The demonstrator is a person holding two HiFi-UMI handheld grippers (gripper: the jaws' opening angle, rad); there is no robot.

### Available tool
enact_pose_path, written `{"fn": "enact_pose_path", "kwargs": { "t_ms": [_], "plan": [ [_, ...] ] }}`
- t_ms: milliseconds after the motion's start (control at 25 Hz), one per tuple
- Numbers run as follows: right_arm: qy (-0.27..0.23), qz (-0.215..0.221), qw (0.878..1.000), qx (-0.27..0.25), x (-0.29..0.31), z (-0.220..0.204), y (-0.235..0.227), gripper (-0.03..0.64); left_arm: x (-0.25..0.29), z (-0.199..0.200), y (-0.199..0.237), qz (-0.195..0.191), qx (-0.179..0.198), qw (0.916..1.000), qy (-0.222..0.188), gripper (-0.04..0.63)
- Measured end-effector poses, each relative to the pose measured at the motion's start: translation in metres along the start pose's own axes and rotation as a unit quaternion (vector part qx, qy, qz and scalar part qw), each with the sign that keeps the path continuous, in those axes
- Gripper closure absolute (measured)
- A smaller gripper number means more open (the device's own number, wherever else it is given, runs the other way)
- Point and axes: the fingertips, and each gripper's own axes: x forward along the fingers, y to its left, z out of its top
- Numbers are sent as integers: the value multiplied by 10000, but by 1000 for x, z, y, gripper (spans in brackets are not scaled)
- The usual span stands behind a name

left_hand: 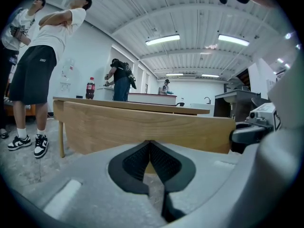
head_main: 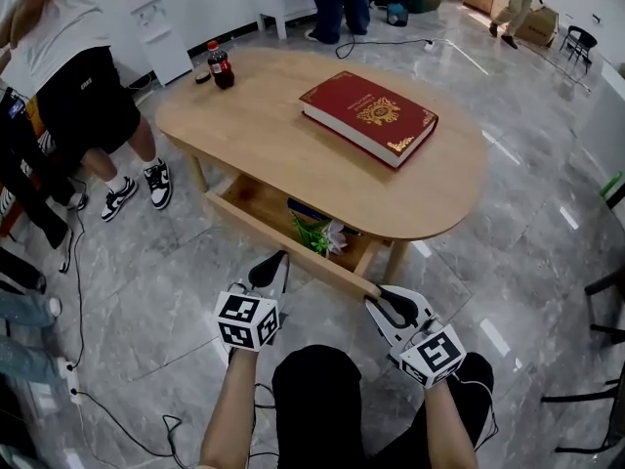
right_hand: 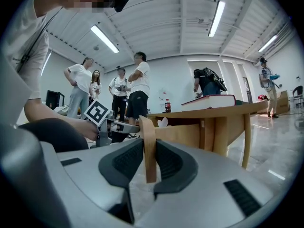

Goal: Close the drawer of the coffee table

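Astride drawer front [head_main: 293,243], right hand-held gripper [head_main: 383,303]

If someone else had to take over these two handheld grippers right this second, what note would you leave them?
Left gripper: jaws shut, nothing held, tips at the drawer front near its middle.
Right gripper: shut on the drawer front's right end, with the panel between its pads.
Things: the coffee table has its drawer pulled well out, with a green packet inside. A red book and a cola bottle are on top.
Done: both grippers are placed at the front.
Left: push the drawer fully in, probably evenly with both grippers, then let go.
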Motion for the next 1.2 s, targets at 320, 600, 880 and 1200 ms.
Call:
{"fn": "enact_pose_path", "kwargs": {
  "t_ms": [320, 600, 880, 1200],
  "plan": [
    [12, -206, 9998, 38, 4, -4, -21, 523, 21, 2, 0, -147, 86, 9998, 81, 586],
    [30, -364, 9993, 50, 8, -6, -39, 518, 40, 3, -1, -336, 61, 9994, 61, 586],
    [-36, -462, 9989, 64, 10, -5, -57, 517, 56, 7, -2, -452, 181, 9988, 97, 586],
    [-139, -680, 9975, 116, 11, -4, -76, 511, 73, 11, -6, -490, 74, 9987, 89, 586]
  ]
}}
